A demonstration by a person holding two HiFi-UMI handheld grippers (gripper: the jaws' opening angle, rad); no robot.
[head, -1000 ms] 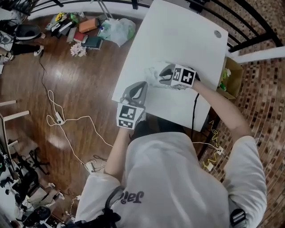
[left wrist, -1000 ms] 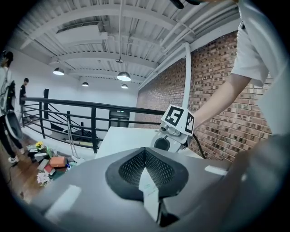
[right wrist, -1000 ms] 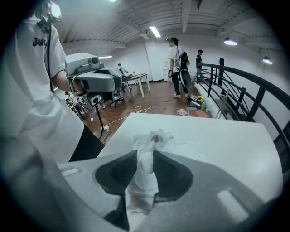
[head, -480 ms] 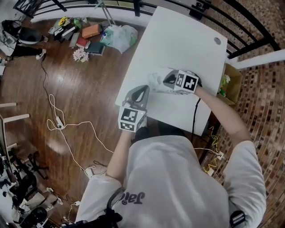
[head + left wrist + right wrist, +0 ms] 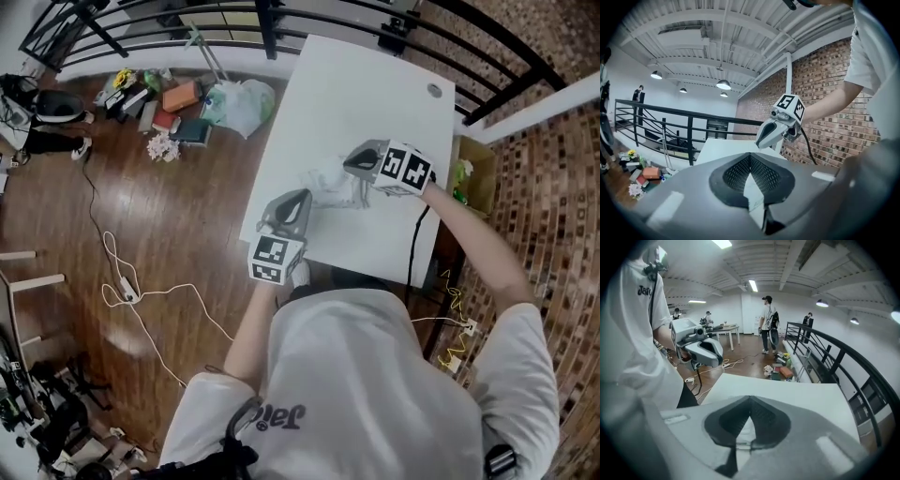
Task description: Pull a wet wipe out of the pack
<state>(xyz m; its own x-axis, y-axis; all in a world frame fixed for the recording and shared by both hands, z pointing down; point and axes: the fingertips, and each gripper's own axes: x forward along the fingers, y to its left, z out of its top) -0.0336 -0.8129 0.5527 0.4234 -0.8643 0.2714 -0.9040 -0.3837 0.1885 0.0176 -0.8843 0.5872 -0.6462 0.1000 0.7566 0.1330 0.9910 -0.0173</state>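
Lifting off the pack (image 5: 319, 181) is what's new. Your right tongs (image 5: 349, 162) now ride above it, where a second ago they sat low on its top. Their jaws have just been closing and now stand fully together. A thin white sheet is nipped between the pads, which I read as the wet wipe (image 5: 344, 177). From overhead, a pale blurred strip runs from those tongs down to the pack, so the wipe is partly drawn and its tail is not yet clear of the opening.

Your left tongs (image 5: 303, 195) are at the pack's near-left corner, on your side of it. Their jaws meet at the tip. A white edge with faint marks shows between the pads, most likely the pack's film, though the view is not sharp enough to be sure. They have barely shifted against the pack.

The pack lies on the white bench (image 5: 366, 94), a little in from the edge nearest you, and it looks rumpled under the pull.

Meaning for the task: the grip is made and the draw is under way. The sheet still has to come clear. Judging by the slack film, the pack may ride up with the wipe unless your left tongs anchor it. A following wipe could also trail out behind the first.
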